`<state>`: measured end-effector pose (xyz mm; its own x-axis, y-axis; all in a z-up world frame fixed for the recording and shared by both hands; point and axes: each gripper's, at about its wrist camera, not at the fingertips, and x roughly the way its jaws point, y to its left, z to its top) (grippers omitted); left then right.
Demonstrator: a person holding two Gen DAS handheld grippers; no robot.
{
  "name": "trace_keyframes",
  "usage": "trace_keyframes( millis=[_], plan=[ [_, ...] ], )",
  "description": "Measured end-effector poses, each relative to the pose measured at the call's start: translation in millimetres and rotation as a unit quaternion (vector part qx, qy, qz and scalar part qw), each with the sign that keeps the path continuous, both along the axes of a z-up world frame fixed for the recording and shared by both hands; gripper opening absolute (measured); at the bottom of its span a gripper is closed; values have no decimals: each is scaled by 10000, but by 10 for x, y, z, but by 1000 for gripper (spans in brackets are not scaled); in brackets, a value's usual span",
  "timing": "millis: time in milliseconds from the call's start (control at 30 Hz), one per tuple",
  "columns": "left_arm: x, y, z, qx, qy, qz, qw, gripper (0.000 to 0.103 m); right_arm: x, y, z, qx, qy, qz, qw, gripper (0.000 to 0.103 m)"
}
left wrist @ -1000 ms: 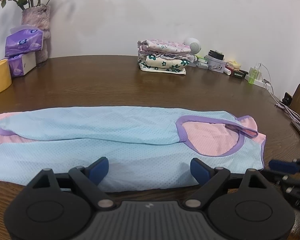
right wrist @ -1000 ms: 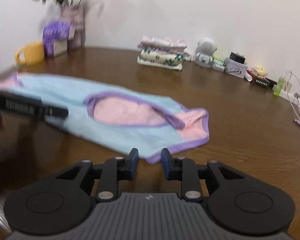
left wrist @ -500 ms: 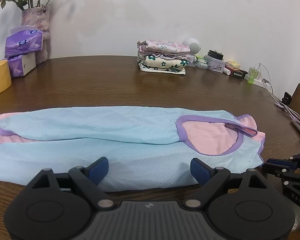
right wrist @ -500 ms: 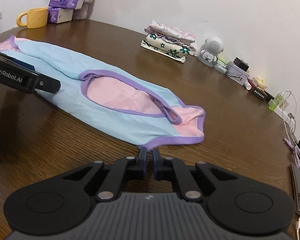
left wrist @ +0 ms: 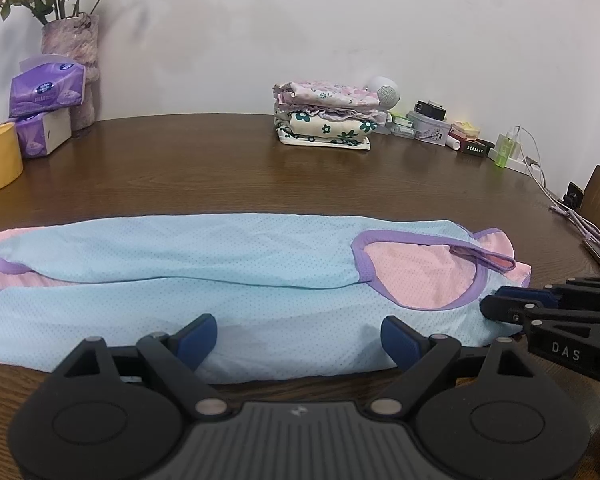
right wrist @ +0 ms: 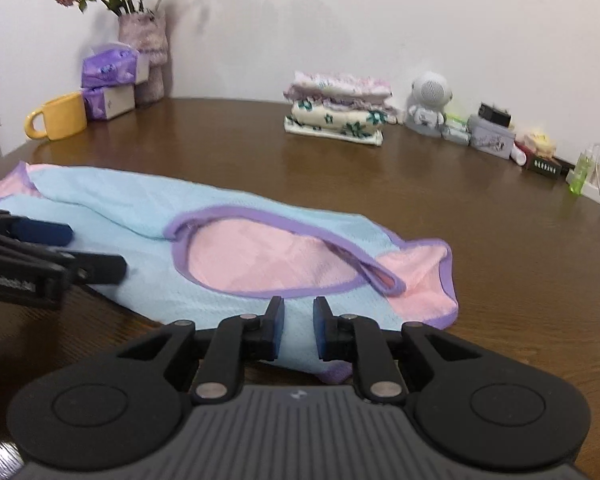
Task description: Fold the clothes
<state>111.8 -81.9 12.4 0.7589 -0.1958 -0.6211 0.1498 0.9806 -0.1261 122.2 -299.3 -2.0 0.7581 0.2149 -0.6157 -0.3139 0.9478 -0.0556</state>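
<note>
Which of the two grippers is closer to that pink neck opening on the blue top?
Right. The right gripper sits over the hem just below the pink neck opening; the left gripper is further along the blue top, toward its middle.

Black tongs (right wrist: 298, 328) with blue pads (right wrist: 277, 326), silver screws, ribbed grey housing.

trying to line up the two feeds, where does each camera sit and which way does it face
Left wrist: sits on the left gripper, jaws wide, at the near edge of the blue garment, facing across the table to the wall; the right gripper enters from the right.
Right wrist: sits on the right gripper, jaws opening, at the garment's pink-and-purple end, cloth between the fingers; the left gripper shows at left.
Shared: garment, folded pile, yellow mug, tissue packs, vase.
</note>
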Motion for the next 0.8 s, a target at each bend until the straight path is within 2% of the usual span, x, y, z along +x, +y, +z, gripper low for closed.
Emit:
trace_keyframes(
  millis=[300, 433, 567, 700, 800],
  plan=[
    [-6, -33, -22, 134, -47, -30, 9999, 90, 44, -326, -27, 159, 146, -492, 9986, 15],
    [-7, -48, -29, 195, -66, -36, 9998, 90, 17, -248, 76, 497, 12, -232, 9985, 16],
    [-10, -50, -33, 212, -92, -27, 9997, 90, 85, -18, 81, 392, 24, 92, 9992, 16],
    [-16, -48, -38, 227, -118, -20, 9997, 91, 151, 1, 9, 247, 131, -59, 9996, 15],
    [-6, -43, -44, 213, -123, -43, 9997, 94, 135, -99, 1, 313, 143, -253, 9991, 15]
  ],
)
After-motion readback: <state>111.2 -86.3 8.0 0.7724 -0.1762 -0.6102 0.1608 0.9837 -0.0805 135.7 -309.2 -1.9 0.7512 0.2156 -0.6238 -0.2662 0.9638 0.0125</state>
